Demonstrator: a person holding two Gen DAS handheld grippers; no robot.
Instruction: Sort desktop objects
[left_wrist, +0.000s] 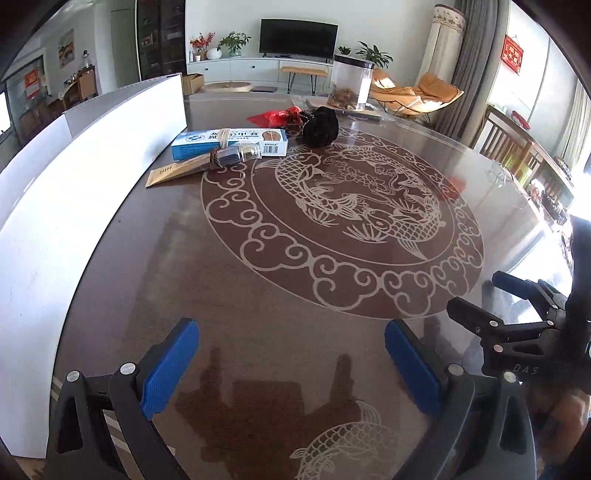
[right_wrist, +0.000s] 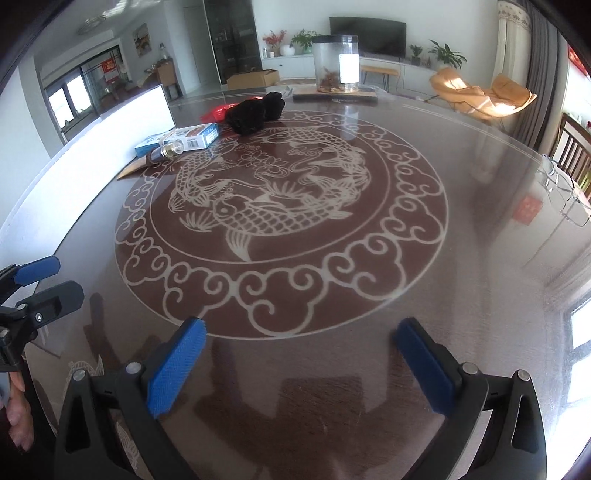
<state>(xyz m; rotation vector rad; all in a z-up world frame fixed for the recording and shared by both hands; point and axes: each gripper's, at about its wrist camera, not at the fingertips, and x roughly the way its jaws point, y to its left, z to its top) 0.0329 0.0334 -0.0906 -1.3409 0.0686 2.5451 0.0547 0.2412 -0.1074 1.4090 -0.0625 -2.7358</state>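
Note:
Several small items lie grouped at the table's far left: a blue and white carton (left_wrist: 229, 143) (right_wrist: 184, 138), a small glass bottle (left_wrist: 236, 155) (right_wrist: 168, 150), a tan flat packet (left_wrist: 177, 171) (right_wrist: 129, 170), a black bundle (left_wrist: 320, 127) (right_wrist: 255, 110) and a red bag (left_wrist: 275, 117) (right_wrist: 212, 112). My left gripper (left_wrist: 291, 365) hovers open over bare tabletop near the front, nothing between its blue pads. My right gripper (right_wrist: 295, 363) is likewise open and empty over the near edge. Each gripper shows at the side of the other's view: the right gripper (left_wrist: 476, 295), the left gripper (right_wrist: 55, 280).
The round brown table (left_wrist: 258, 295) carries a white fish pattern under glass. A white board (left_wrist: 74, 177) stands along its left edge. A clear jar (left_wrist: 351, 83) (right_wrist: 336, 62) sits at the far side. Chairs (right_wrist: 569, 147) stand on the right. A person's fingers (right_wrist: 16, 413) show at lower left.

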